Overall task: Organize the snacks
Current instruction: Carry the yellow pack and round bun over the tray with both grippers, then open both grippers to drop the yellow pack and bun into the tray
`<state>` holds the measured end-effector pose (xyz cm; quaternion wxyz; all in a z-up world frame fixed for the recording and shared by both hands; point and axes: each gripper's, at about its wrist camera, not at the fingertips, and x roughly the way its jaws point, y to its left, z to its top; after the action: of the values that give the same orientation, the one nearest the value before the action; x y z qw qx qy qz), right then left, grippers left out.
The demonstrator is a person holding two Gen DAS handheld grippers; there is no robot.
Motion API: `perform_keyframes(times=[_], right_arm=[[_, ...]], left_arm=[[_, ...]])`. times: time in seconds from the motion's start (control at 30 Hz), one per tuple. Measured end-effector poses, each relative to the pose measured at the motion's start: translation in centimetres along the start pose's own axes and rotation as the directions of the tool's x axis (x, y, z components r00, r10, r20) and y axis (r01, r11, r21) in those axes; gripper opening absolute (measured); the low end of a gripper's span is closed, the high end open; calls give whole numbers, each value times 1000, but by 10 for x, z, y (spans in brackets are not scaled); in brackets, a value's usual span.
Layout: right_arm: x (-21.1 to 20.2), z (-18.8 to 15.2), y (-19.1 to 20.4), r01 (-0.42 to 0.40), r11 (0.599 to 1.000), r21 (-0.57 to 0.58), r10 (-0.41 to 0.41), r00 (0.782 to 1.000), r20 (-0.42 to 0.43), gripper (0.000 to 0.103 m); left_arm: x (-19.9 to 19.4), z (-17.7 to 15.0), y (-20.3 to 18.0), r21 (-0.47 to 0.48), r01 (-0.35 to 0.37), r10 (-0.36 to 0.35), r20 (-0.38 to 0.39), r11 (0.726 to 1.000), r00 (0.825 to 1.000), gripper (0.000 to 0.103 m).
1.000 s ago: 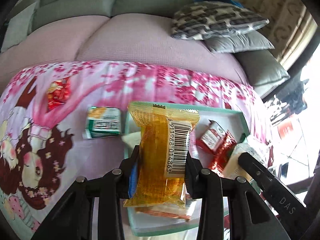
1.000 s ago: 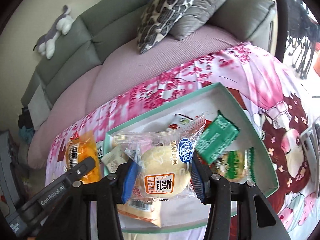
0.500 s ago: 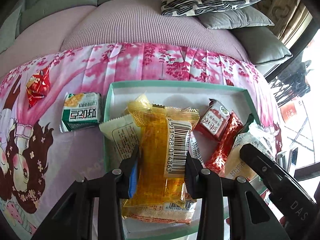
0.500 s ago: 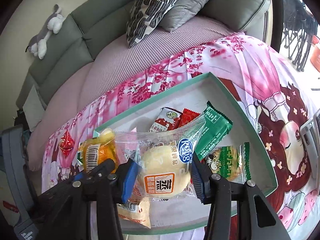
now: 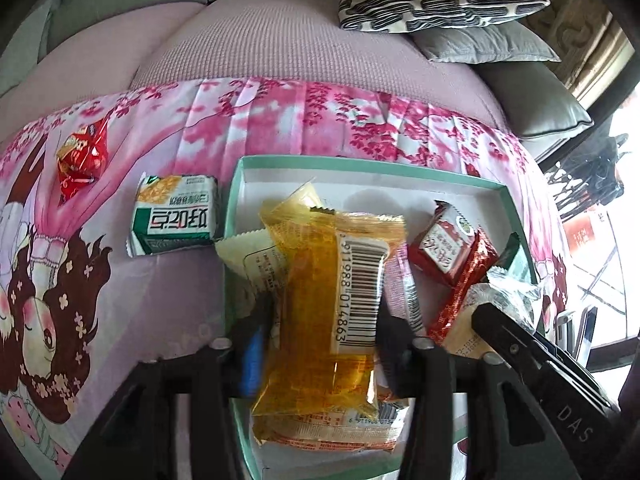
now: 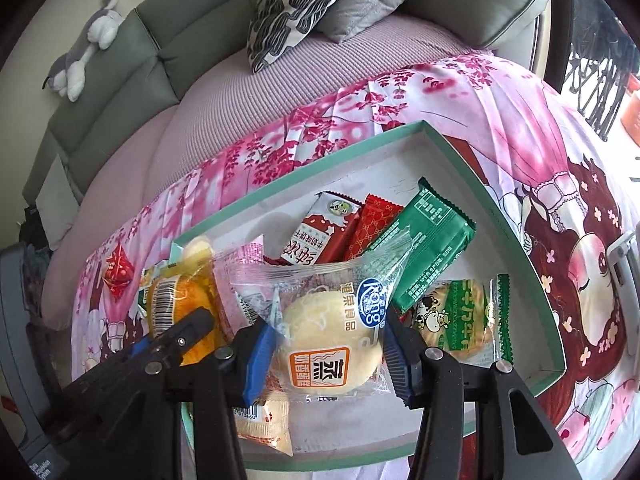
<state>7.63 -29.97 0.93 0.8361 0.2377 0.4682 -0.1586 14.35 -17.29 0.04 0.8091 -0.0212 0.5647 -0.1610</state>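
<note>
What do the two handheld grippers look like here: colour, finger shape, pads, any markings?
Both are black plastic with angular, bolted fingers and ribbed blue pads. The left gripper and right gripper match. The right one's body reads "DAS"; the left's lettering is illegible.

Box's (image 6: 516, 224) far strip bare; snack packets (image 6: 424, 240) crowd centre, L claw (image 6: 176, 340) blocks left.

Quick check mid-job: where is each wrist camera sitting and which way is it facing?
Left wrist: on the left gripper, angled down at the orange packet over the tray; jaws opening.
Right wrist: on the right gripper, angled down, clamping the bun packet.
Shared: tray, sofa, each other's gripper.
</note>
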Motion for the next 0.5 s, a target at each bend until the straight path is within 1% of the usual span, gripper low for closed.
perform_keyframes(times=[0.1,0.13,0.17,0.23,0.4,0.5], right_arm=[[2,0,0,10,1000,-6,-10,1000,-6,53],[2,0,0,12,1000,-7,-12,1000,-7,53],[3,0,0,13,1000,-7,-13,1000,-9,54],[4,0,0,3,1000,-12,-3,1000,-3,59],[1,0,2,2,1000,-22,-2,1000,3,64],[-3,-1,2,-5,1000,-31,5,1000,7,66]], left_arm=[[0,0,3,-16,12,-12,-7,1000,1000,55],[0,0,4,-20,24,-24,-10,1000,1000,58],[-1,0,5,-23,32,-32,-11,999,999,64],[-4,1,5,-23,25,-25,-1,999,1000,68],[-10,2,8,-37,36,-36,5,999,999,69],[-18,3,9,-37,37,-36,21,999,999,70]])
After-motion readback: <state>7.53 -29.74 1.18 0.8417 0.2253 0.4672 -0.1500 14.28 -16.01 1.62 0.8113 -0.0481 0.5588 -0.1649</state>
